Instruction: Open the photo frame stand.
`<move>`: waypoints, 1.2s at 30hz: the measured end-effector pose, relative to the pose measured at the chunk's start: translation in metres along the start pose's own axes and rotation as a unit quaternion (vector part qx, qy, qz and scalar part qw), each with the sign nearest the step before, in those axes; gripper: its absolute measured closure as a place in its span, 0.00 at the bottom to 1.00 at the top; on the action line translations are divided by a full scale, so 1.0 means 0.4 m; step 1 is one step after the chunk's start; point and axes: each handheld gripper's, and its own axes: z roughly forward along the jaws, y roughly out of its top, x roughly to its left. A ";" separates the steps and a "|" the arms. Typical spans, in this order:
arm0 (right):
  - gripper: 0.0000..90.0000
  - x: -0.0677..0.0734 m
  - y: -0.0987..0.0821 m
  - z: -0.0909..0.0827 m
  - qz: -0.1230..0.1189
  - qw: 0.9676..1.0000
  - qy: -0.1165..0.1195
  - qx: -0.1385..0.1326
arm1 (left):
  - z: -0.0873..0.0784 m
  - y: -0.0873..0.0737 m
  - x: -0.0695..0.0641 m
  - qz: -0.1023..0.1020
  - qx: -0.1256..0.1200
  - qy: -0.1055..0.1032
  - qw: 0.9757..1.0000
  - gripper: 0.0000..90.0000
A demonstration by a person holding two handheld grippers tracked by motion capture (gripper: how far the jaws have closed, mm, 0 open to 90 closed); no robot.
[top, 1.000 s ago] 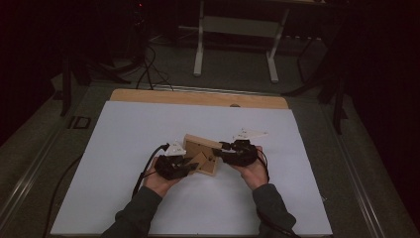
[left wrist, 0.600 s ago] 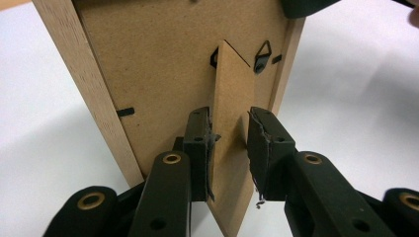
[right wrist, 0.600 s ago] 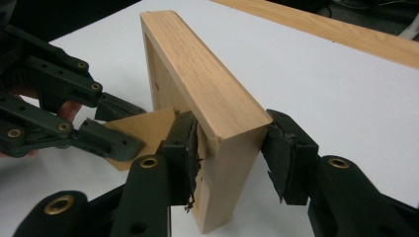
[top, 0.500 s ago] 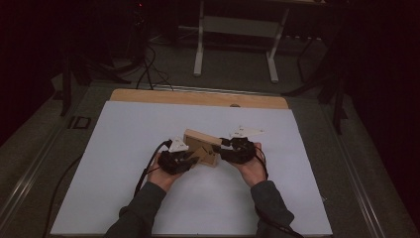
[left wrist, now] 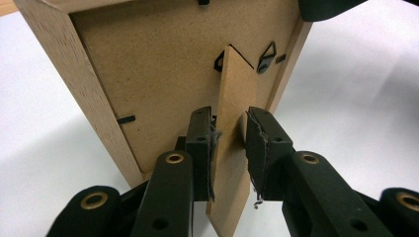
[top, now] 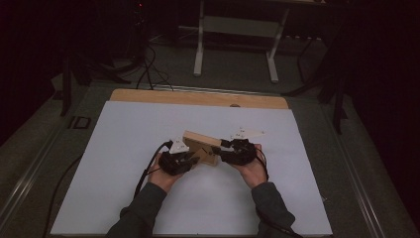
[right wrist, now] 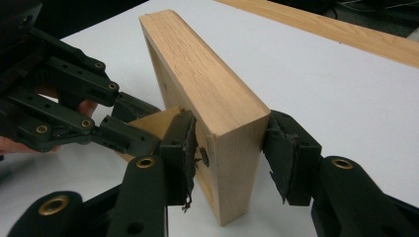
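One wooden picture frame (top: 202,147) is held upright on the white table (top: 124,148), between two grippers; its edge is clamped by the right gripper (right wrist: 228,163), whose jaws have just been opening; its one fold-out back stand (left wrist: 232,138) is straddled by the closing left gripper (left wrist: 231,148), one pad touching.

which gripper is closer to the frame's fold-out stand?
Left. The left gripper has its jaws on either side of the stand behind the wooden frame; the right gripper straddles the frame's end edge.
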 end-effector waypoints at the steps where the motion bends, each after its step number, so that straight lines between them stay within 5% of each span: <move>1: 0.61 0.001 -0.001 -0.001 -0.001 1.000 0.001 0.000 | 0.000 -0.001 0.000 0.000 -0.001 0.000 1.000 0.82; 19: 0.63 0.027 -0.030 -0.014 -0.010 1.000 0.007 -0.002 | -0.016 -0.027 0.002 0.002 -0.005 -0.019 1.000 0.81; 36: 0.61 0.048 -0.044 -0.023 -0.020 1.000 0.015 0.000 | -0.020 -0.042 -0.004 0.009 -0.002 -0.017 1.000 0.85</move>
